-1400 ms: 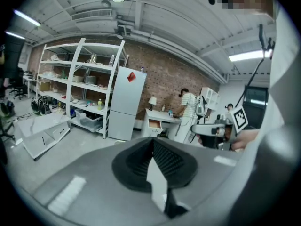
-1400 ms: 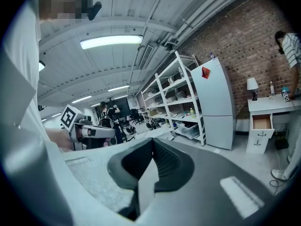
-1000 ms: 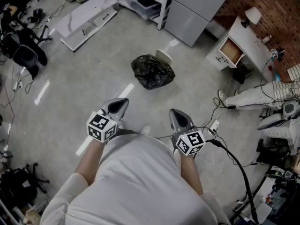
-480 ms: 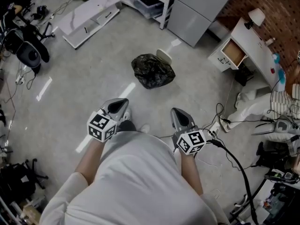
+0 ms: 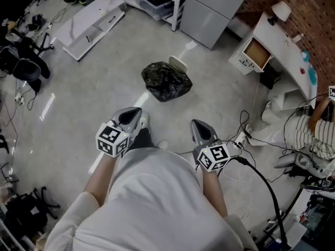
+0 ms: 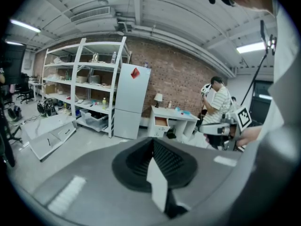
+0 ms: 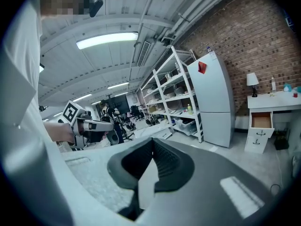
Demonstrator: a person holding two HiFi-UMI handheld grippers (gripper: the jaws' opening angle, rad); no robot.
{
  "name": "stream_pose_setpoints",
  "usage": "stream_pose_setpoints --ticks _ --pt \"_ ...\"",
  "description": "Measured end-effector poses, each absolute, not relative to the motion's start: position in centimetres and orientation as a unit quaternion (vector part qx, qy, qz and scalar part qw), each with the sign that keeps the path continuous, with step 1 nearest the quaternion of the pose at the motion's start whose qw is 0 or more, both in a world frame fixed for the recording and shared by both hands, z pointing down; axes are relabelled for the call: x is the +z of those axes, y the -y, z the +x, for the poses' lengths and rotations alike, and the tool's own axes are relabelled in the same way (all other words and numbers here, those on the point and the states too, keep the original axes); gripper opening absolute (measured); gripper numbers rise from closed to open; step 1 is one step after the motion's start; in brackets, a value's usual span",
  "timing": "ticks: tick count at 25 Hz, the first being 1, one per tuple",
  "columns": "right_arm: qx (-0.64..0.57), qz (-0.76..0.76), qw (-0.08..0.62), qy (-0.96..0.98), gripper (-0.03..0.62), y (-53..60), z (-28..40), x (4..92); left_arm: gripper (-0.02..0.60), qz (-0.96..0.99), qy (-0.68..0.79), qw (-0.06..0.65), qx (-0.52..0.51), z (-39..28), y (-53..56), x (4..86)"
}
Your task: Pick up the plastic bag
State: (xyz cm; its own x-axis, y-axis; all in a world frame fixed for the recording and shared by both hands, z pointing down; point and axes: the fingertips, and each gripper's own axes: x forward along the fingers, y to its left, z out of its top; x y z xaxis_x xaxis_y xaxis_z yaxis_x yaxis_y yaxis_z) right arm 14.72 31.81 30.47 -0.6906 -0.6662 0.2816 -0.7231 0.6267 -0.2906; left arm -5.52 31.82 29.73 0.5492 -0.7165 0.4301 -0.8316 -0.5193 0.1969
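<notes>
Saw the plastic bag (image 5: 166, 81) — black, glossy, crumpled into a lumpy mound — on the pale, polished concrete floor (image 5: 94, 88), well ahead of the left gripper (image 5: 135, 113) and right gripper (image 5: 198, 125). Found both clenched, ribbed pads together, empty. Beyond — brick wall (image 7: 263, 44), white shelving (image 6: 87, 81).

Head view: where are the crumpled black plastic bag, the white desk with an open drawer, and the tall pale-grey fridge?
Crumpled black plastic bag (image 5: 166, 81): head view, its middle.
White desk (image 5: 277, 38): head view, desktop.
Pale-grey fridge (image 5: 207, 20): head view, front door.
</notes>
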Motion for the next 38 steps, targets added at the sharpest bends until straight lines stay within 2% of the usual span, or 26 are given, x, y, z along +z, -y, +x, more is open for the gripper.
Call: stream_pose_setpoints --ticks 10,22,38 --pt "0.211 0.416 0.090 0.880 0.002 -26.0 12.5 31.6 0.003 0.871 0.427 0.194 0.150 -8.2 -24.2 30.2" --pt "0.229 0.456 0.103 0.854 0.002 -16.3 7.0 32.4 0.003 0.893 0.372 0.147 0.208 -13.8 -13.8 31.5" --pt "0.234 0.495 0.135 0.826 0.002 -9.6 2.1 33.5 0.003 0.907 0.321 0.169 0.214 -19.6 -6.3 34.0"
